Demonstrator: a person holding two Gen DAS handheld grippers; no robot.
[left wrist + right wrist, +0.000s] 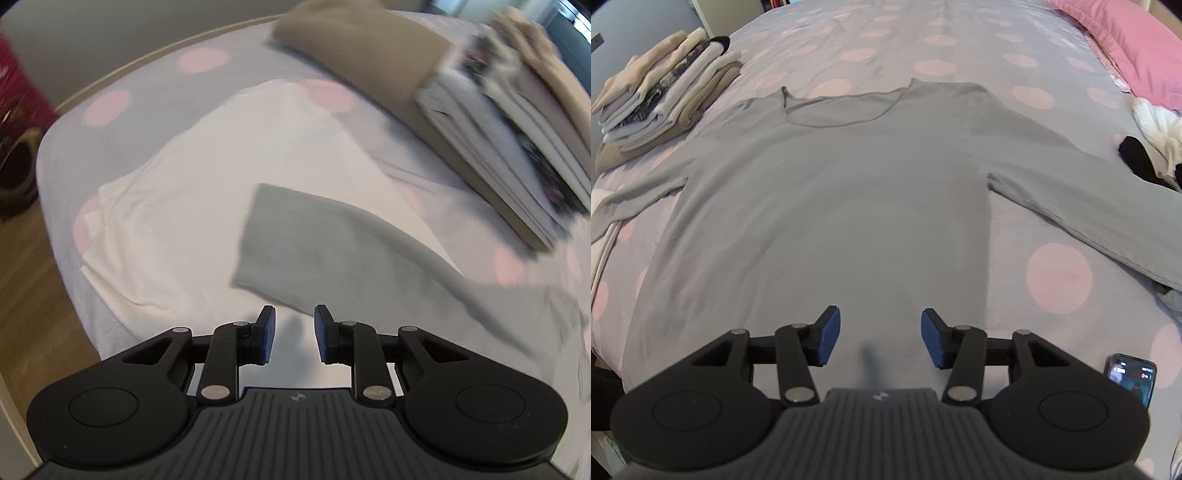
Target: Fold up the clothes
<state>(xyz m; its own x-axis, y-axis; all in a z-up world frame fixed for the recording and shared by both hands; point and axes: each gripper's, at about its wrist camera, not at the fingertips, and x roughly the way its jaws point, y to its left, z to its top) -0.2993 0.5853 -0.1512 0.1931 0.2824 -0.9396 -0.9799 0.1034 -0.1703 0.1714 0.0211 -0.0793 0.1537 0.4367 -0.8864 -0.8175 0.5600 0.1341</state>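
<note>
Grey long-sleeve shirt lies flat on the bed, front up, scoop neck at the far end, both sleeves spread out to the sides. Thin soft knit, few creases.

My right jaws hang over the shirt's near hem, blue pads apart, nothing between them, not touching the cloth. My left jaws stand slightly apart, also empty, above the left sleeve end; that cuff is a blunt rectangle lying on a cream garment, smooth and lightly rumpled. Left view is motion-blurred, so fine detail there is unclear.

Bedsheet is pale grey-lilac with large pink dots. Stack of folded clothes sits just beside the left shoulder: beige, white, one dark-patterned layer, edges squared. Pink pillow at far right. Loose white and black pile near the right sleeve. Phone, screen lit, lies on the bed near my right jaws.
</note>
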